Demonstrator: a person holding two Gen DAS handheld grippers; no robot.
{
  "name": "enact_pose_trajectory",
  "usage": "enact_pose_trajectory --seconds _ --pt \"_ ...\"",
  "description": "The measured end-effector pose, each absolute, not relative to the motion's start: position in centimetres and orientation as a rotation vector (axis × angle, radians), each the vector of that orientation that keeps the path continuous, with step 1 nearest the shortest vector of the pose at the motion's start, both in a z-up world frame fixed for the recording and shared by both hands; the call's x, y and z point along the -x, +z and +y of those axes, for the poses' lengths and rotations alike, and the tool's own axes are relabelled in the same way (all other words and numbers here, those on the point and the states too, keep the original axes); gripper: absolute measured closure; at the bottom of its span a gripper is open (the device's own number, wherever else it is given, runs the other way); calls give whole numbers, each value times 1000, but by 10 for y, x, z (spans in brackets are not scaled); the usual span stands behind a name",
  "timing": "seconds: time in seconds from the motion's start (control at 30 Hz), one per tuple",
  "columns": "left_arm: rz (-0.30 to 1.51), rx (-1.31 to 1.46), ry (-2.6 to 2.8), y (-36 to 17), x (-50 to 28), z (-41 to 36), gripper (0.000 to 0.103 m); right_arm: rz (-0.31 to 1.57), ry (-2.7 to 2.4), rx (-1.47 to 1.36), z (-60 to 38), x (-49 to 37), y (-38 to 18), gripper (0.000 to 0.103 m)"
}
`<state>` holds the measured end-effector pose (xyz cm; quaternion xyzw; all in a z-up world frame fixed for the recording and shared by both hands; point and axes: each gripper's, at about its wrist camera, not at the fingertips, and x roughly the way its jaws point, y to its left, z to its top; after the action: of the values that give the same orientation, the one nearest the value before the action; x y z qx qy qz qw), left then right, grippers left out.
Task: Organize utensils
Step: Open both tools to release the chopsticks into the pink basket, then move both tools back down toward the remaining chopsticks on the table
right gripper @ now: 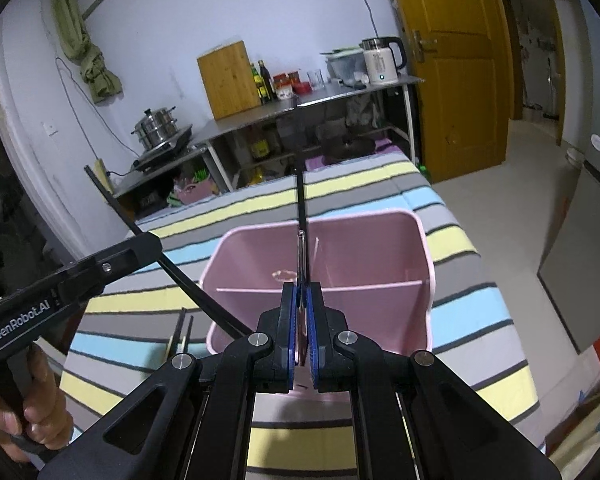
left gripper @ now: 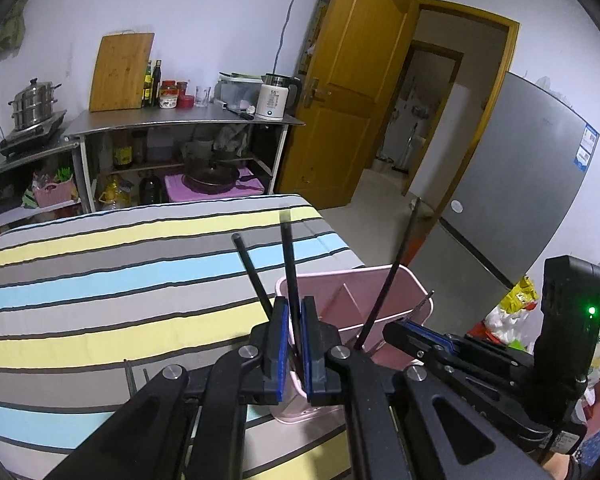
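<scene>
Both grippers are working over a pink divided bin [right gripper: 320, 264] sitting on a striped table [left gripper: 100, 280]. The left gripper [left gripper: 294, 344] is clenching black chopsticks [left gripper: 288, 256], the right gripper [right gripper: 303, 332] a single black chopstick [right gripper: 300, 192] pointing to 12 o'clock. A loose chopstick pair [right gripper: 182, 334] is lying at 9 o'clock of the bin; a kettle [right gripper: 380, 60] is standing on the shelf behind.
</scene>
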<state>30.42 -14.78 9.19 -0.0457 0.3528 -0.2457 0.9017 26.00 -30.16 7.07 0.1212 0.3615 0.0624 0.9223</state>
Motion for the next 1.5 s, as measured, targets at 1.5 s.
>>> enact_pose_trajectory --seconds 1.5 --pt "626 128 -337 97 -139 -23 93 651 288 -188 -240 -137 94 76"
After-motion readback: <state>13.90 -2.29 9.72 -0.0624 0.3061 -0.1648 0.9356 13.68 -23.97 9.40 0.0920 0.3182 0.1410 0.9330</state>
